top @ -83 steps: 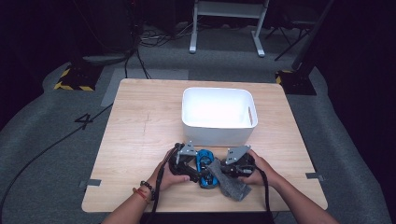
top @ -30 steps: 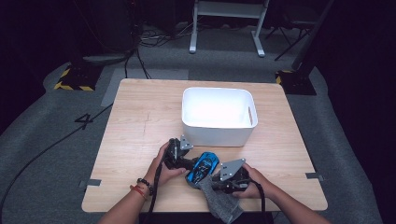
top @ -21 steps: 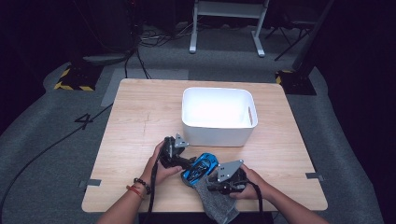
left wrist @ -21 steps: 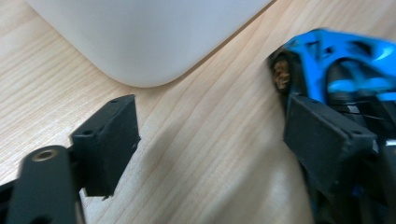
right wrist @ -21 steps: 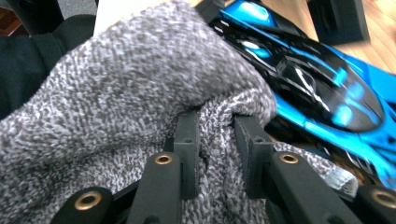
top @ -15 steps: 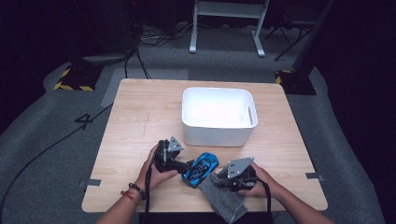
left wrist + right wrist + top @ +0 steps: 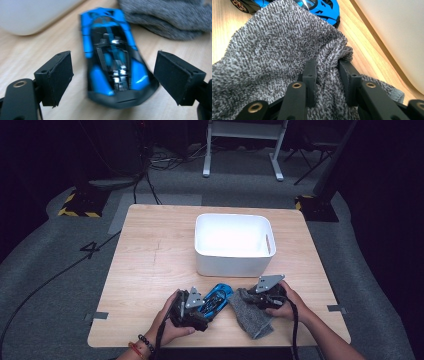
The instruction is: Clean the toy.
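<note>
in my left gripper point(image 7: 113, 75) view the car point(image 7: 112, 55) is smeared with blur, so its details can't be read. the bin point(image 7: 32, 13) runs off the top left edge there, and the cloth point(image 7: 167, 17) off the top right. in my right gripper point(image 7: 327, 75) view the cloth point(image 7: 274, 57) covers most of the car point(image 7: 319, 7) and spills past the left and bottom edges. from above, my left hand point(image 7: 172, 322) hides the car's point(image 7: 216, 298) near end.

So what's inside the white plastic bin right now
The white plastic bin looks empty: the high view shows bare white floor and walls. The strip of floor just behind its near wall is hidden. The blue toy car and grey knitted cloth lie outside it.
</note>
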`<state>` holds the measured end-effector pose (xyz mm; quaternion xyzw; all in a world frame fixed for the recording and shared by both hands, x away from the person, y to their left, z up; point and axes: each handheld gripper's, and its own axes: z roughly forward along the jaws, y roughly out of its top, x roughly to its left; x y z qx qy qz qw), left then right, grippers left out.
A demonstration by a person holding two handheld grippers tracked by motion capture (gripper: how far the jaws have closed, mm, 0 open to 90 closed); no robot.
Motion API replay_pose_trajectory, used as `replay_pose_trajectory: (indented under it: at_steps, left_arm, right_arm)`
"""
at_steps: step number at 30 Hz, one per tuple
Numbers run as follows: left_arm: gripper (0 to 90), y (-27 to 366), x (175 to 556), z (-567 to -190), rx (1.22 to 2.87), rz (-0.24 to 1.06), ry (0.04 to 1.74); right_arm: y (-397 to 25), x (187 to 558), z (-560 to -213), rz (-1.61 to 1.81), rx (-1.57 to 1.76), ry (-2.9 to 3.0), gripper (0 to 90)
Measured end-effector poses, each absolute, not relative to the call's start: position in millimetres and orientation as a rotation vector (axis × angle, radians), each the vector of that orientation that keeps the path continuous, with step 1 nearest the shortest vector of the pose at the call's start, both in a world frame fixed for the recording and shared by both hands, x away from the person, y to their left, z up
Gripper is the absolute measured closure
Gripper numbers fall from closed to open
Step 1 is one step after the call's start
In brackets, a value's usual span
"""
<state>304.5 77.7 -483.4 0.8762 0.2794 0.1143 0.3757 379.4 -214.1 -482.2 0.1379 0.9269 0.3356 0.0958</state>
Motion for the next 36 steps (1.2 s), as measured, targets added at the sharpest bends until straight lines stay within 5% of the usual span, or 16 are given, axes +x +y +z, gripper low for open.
replay_pose_trajectory:
  at_steps: [8,22,36]
  left_arm:
    - [18.1,73.0,316.2,-498.5,2.348,0.251,0.725]
    - [20.9,89.1,338.2,-495.9,2.431,0.141,0.305]
    - [20.8,94.1,350.4,-498.4,2.397,0.145,0.457]
  right_arm:
    - [-222.8,385.2,-479.9,0.980,0.479,2.703,69.1]
    - [-216.6,408.1,-478.9,0.998,0.654,2.602,69.9]
    - [-192.9,387.5,-481.9,0.953,0.383,2.751,76.1]
